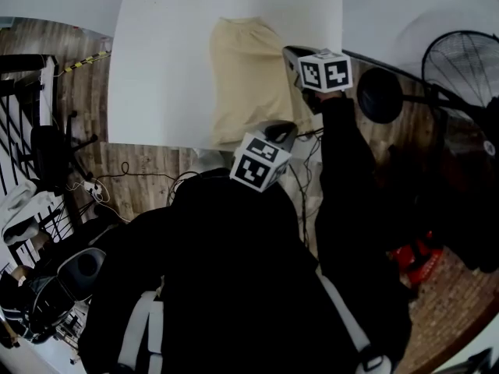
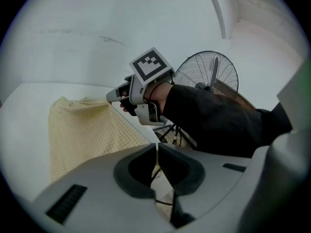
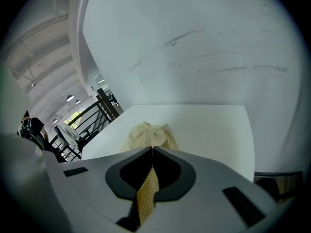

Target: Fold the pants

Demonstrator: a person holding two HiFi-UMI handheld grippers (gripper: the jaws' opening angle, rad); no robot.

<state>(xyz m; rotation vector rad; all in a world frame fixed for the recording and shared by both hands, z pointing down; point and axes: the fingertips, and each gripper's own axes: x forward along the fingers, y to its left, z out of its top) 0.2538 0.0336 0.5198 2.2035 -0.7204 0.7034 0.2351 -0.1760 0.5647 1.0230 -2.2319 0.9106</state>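
Observation:
Pale yellow pants [image 1: 245, 76] lie lengthwise on the white table [image 1: 156, 68], gathered waist at the far end [image 3: 148, 135]. My right gripper [image 1: 288, 53] hovers over their right edge, shut on a strip of the yellow cloth that runs up between its jaws [image 3: 152, 152]. My left gripper [image 1: 279, 127] is at the table's near edge by the pants' lower end. Its jaws [image 2: 156, 147] are shut, with a sliver of yellowish cloth between them, and cream fabric [image 1: 304, 201] hangs below it. From the left gripper view, the pants [image 2: 82, 130] and the right gripper [image 2: 114, 97] show.
A black standing fan [image 1: 460, 68] is right of the table, also in the left gripper view [image 2: 209, 72]. Cables [image 1: 148, 178] trail on the wooden floor below the near edge. A black railing and chair [image 1: 39, 139] stand at left. A white wall backs the table.

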